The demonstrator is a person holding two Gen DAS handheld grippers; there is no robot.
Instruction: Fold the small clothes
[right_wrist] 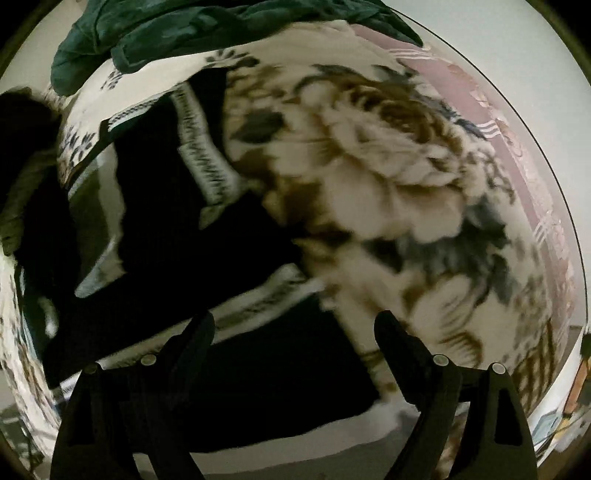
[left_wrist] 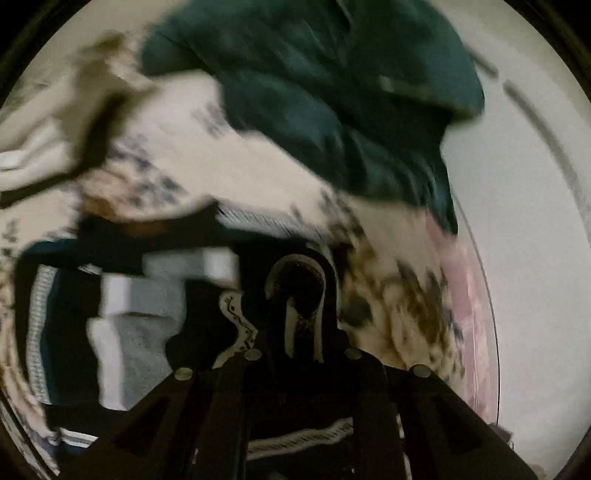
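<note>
A small black garment with white patterned trim (right_wrist: 177, 236) lies on a cream floral blanket (right_wrist: 388, 177). In the left wrist view my left gripper (left_wrist: 295, 295) is shut on a fold of the black garment (left_wrist: 255, 332), its trim looped between the fingers. A grey and white folded piece (left_wrist: 147, 302) lies to its left. My right gripper (right_wrist: 295, 325) is open, its fingers (right_wrist: 402, 347) spread just above the black garment's near edge, holding nothing. Both views are motion-blurred.
A dark green garment (left_wrist: 332, 103) lies bunched at the far side of the blanket, also in the right wrist view (right_wrist: 207, 29). A pink sheet edge (right_wrist: 491, 122) and a white wall (left_wrist: 524, 221) are on the right.
</note>
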